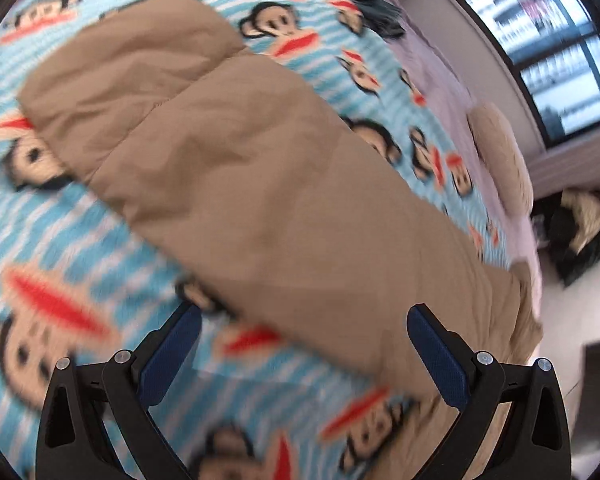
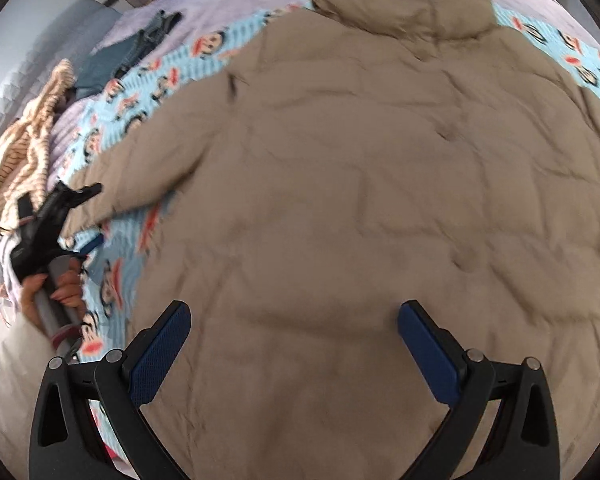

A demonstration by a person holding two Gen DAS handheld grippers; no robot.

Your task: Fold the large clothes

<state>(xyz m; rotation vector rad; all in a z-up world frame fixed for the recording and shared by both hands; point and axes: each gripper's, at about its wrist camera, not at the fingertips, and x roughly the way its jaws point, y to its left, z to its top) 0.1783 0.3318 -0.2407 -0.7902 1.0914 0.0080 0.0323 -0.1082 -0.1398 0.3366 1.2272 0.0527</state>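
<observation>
Right wrist view shows one tan padded jacket (image 2: 360, 200) spread flat on one monkey-print blanket (image 2: 148, 92) on the bed, its collar (image 2: 404, 8) at 12 o'clock and one sleeve (image 2: 140, 176) reaching out toward 9 o'clock. Two hand-held grippers are in play. The right hand-held gripper (image 2: 294, 344) hangs over the jacket's lower body with its blue pads (image 2: 160, 356) spread wide and nothing between them; whether they touch the cloth cannot be told. At 9 o'clock in this view the left hand-held gripper (image 2: 56, 216) sits by the sleeve cuff, gripped by a hand (image 2: 56, 292).

Left wrist view shows the left hand-held gripper (image 1: 304, 348) also wide open and holding nothing, hovering near the sleeve (image 1: 228, 160), which runs from 10 o'clock to 4 o'clock. The jacket fabric looks puffy, quilted and lightly creased. One striped garment (image 2: 24, 160) lies bunched at 9 o'clock, and one pair of jeans (image 2: 140, 48) at 10 o'clock.
</observation>
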